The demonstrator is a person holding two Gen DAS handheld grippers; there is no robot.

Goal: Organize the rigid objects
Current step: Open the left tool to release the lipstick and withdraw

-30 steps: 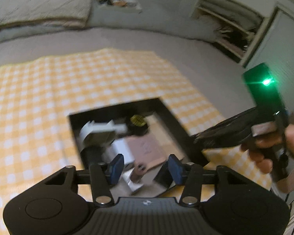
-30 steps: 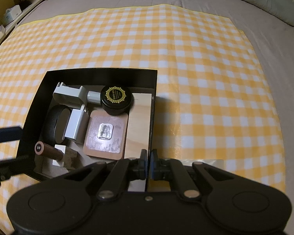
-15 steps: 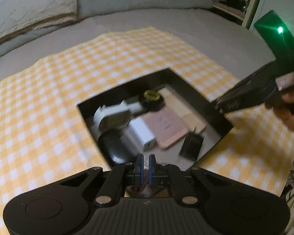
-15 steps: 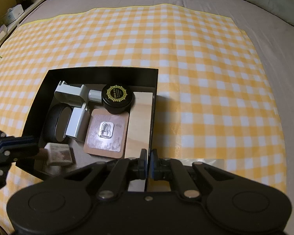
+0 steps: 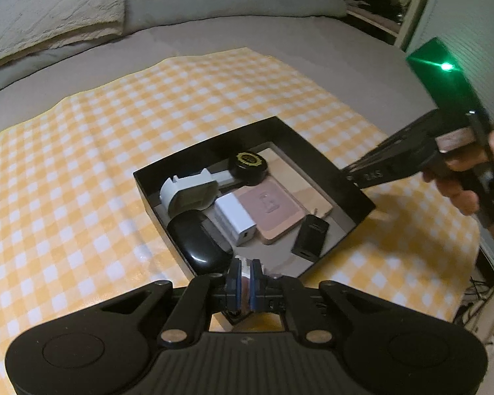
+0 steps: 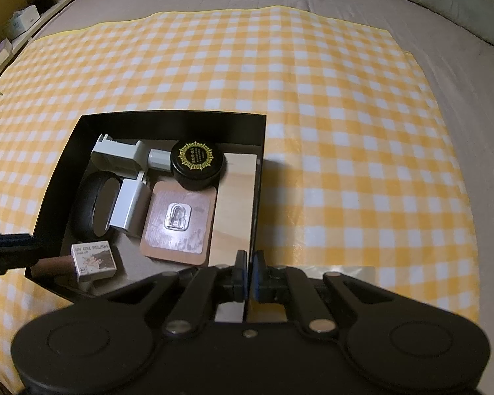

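My right gripper point(image 6: 249, 273) has its pads pressed together on the right wall of the black box point(image 6: 168, 117). I judge this hold is there to steady the box, so it does not slide on the checked cloth point(image 6: 345, 131) while the other hand works inside.

My left gripper point(image 5: 246, 279) is at the near left corner of the box. Its pads are almost together and clamp a small pale thing. From the right wrist view I think it is the end of the brown tube point(image 6: 54, 265), which lies low in that corner, touching the little "UV gel polish" carton point(image 6: 94, 260). I cannot see the contact well. The corner was probably the only free room for it.

The other things are inside the box, packed close and mostly flat:
- a black round jar point(image 6: 197, 164) with a gold emblem, at the far side;
- a grey-white device point(image 6: 118, 156) just left of the jar;
- a black oval case point(image 6: 92, 204) along the left wall;
- a white charger point(image 6: 130, 207) beside the case;
- a pink-brown card point(image 6: 179, 220) with a metal piece in its middle;
- a wooden board point(image 6: 237, 204) along the right wall;
- a small black adapter point(image 5: 311, 237) near the card.

All look hard and dry, so they should not bend under the pads. The task seems nearly done.
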